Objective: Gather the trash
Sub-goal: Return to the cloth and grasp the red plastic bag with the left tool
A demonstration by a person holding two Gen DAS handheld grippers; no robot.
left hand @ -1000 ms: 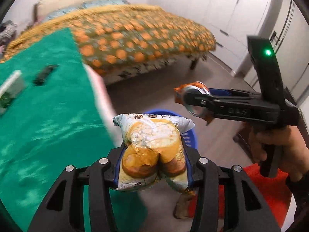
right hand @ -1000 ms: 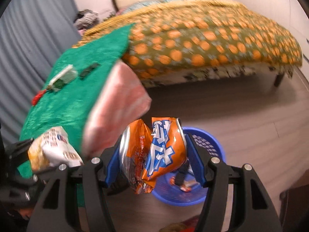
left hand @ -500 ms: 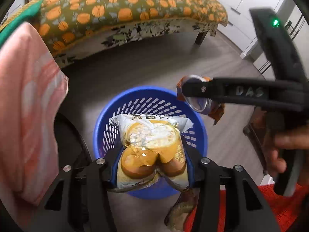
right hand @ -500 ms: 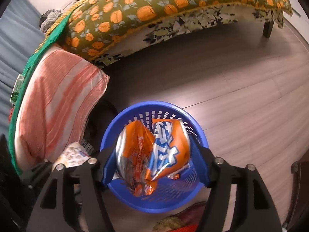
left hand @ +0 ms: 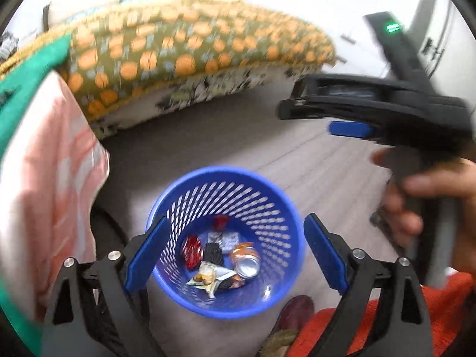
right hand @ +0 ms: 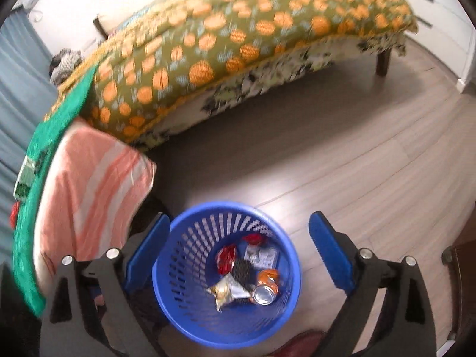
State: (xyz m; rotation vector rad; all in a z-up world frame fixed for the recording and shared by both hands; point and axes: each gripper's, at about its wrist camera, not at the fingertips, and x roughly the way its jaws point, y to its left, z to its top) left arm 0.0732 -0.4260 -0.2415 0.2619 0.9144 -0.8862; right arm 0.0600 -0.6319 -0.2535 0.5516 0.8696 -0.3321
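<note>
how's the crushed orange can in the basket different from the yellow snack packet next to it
The crushed orange can is rigid metal with a shiny round silver end facing up; the yellow snack packet is a flat, crinkled wrapper with ragged corners. The can lies toward the right side of the blue basket, the packet nearer the middle. Both lie loose on the basket's bottom among other wrappers, touching neither gripper.

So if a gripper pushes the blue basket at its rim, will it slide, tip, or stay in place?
The blue basket probably slides or tips easily: its slotted plastic walls look thin and light. It holds only light trash, such as a crushed can and a snack wrapper, so little weighs it down. The smooth wooden floor likely gives little grip.
</note>
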